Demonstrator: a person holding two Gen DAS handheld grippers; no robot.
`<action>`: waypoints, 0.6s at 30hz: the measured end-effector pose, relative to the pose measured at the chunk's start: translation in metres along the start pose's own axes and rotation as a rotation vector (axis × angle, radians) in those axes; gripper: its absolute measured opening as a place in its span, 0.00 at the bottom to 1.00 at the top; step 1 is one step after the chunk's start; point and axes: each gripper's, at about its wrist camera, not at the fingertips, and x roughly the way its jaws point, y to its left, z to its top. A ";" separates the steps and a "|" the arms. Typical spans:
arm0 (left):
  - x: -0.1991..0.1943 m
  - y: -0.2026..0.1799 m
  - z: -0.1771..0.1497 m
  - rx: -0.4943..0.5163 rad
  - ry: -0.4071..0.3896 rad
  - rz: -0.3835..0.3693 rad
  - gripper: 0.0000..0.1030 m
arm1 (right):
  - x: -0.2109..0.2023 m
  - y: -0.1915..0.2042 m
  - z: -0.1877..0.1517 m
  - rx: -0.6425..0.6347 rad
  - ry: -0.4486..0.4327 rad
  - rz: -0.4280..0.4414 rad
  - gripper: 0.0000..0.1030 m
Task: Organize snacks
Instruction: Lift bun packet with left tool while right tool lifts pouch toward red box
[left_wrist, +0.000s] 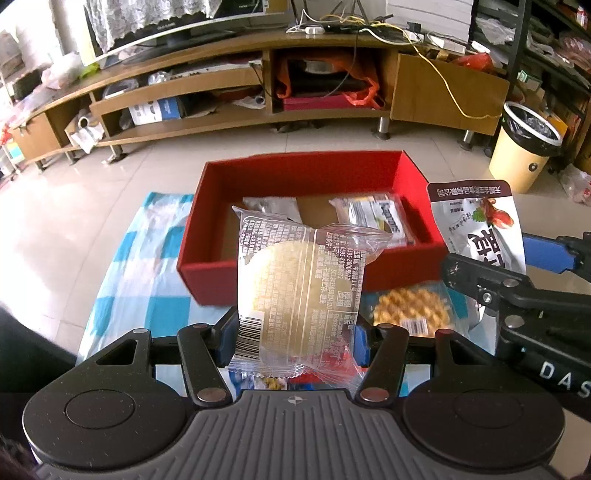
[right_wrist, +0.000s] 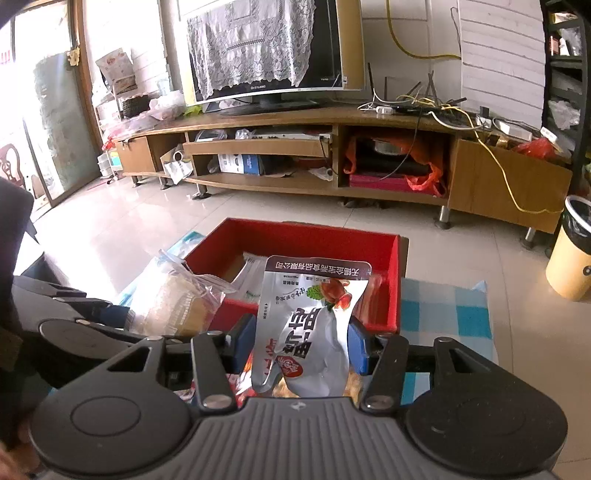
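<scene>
My left gripper (left_wrist: 293, 341) is shut on a clear-wrapped round yellow cake (left_wrist: 295, 291) and holds it upright just in front of the red box (left_wrist: 207, 236). My right gripper (right_wrist: 301, 345) is shut on a silver snack pouch (right_wrist: 310, 325) with a crab picture, near the box's front right (right_wrist: 391, 295). That pouch also shows in the left wrist view (left_wrist: 476, 229), and the cake in the right wrist view (right_wrist: 177, 299). The box holds two wrapped snacks (left_wrist: 373, 218). A waffle packet (left_wrist: 410, 312) lies on the cloth before the box.
A blue and white checked cloth (left_wrist: 147, 273) covers the table under the box. Beyond is tiled floor, a long wooden TV stand (left_wrist: 258, 118) with a monitor, and a yellow bin (left_wrist: 524, 147) at the right.
</scene>
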 end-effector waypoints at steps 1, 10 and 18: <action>0.002 -0.001 0.003 0.000 -0.003 0.005 0.63 | 0.002 0.000 0.002 -0.001 -0.002 -0.003 0.47; 0.022 0.004 0.029 -0.014 -0.012 0.028 0.63 | 0.031 -0.011 0.022 0.000 0.001 -0.012 0.47; 0.043 0.004 0.050 -0.009 -0.020 0.056 0.63 | 0.063 -0.024 0.036 0.018 0.015 -0.016 0.47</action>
